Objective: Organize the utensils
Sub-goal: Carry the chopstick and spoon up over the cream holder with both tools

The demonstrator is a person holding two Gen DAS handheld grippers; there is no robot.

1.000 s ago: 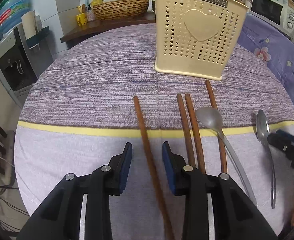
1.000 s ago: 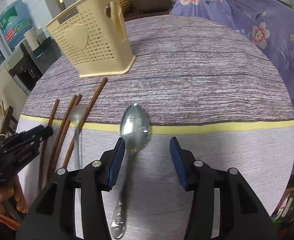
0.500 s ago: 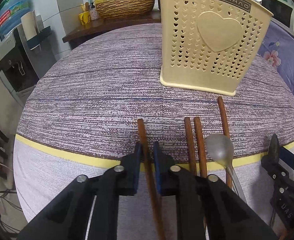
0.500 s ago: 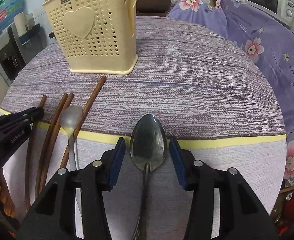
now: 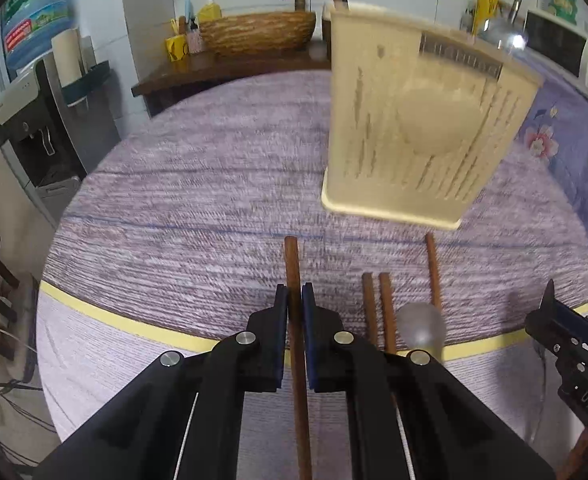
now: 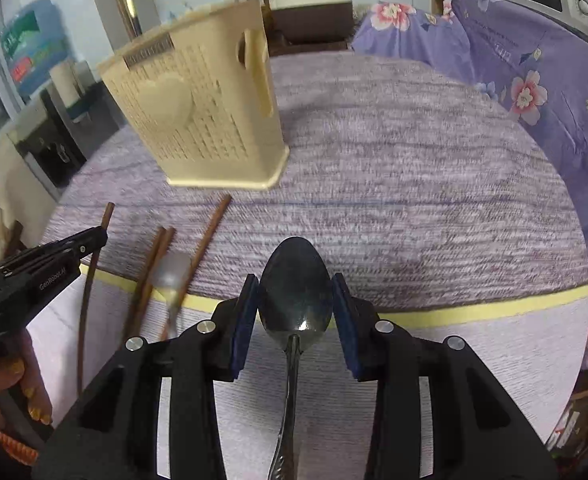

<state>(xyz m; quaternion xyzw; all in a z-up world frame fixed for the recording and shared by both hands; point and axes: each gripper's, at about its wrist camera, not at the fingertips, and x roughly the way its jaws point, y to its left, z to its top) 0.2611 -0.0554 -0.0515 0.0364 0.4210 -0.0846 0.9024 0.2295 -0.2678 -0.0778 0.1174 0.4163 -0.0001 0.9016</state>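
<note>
My left gripper (image 5: 295,308) is shut on a brown chopstick (image 5: 293,264), which points toward the cream perforated utensil holder (image 5: 422,128). Three more chopsticks (image 5: 386,312) and a small spoon (image 5: 420,326) lie on the cloth to its right. My right gripper (image 6: 296,300) is shut on the bowl of a large metal spoon (image 6: 296,280); its handle runs back between the fingers. The holder (image 6: 198,116) stands ahead to the left in the right wrist view. The left gripper (image 6: 42,272) with its chopstick shows at that view's left edge.
The round table has a purple woven cloth (image 5: 198,184) with a yellow stripe (image 6: 474,310). A wicker basket (image 5: 258,34) sits on a dark shelf behind. A floral purple cover (image 6: 514,72) drapes furniture at right. A water dispenser (image 5: 34,120) stands at left.
Both grippers have closed, the left on the chopstick, the right on the large spoon's bowl. Both views are blurred and have shifted toward the holder.
</note>
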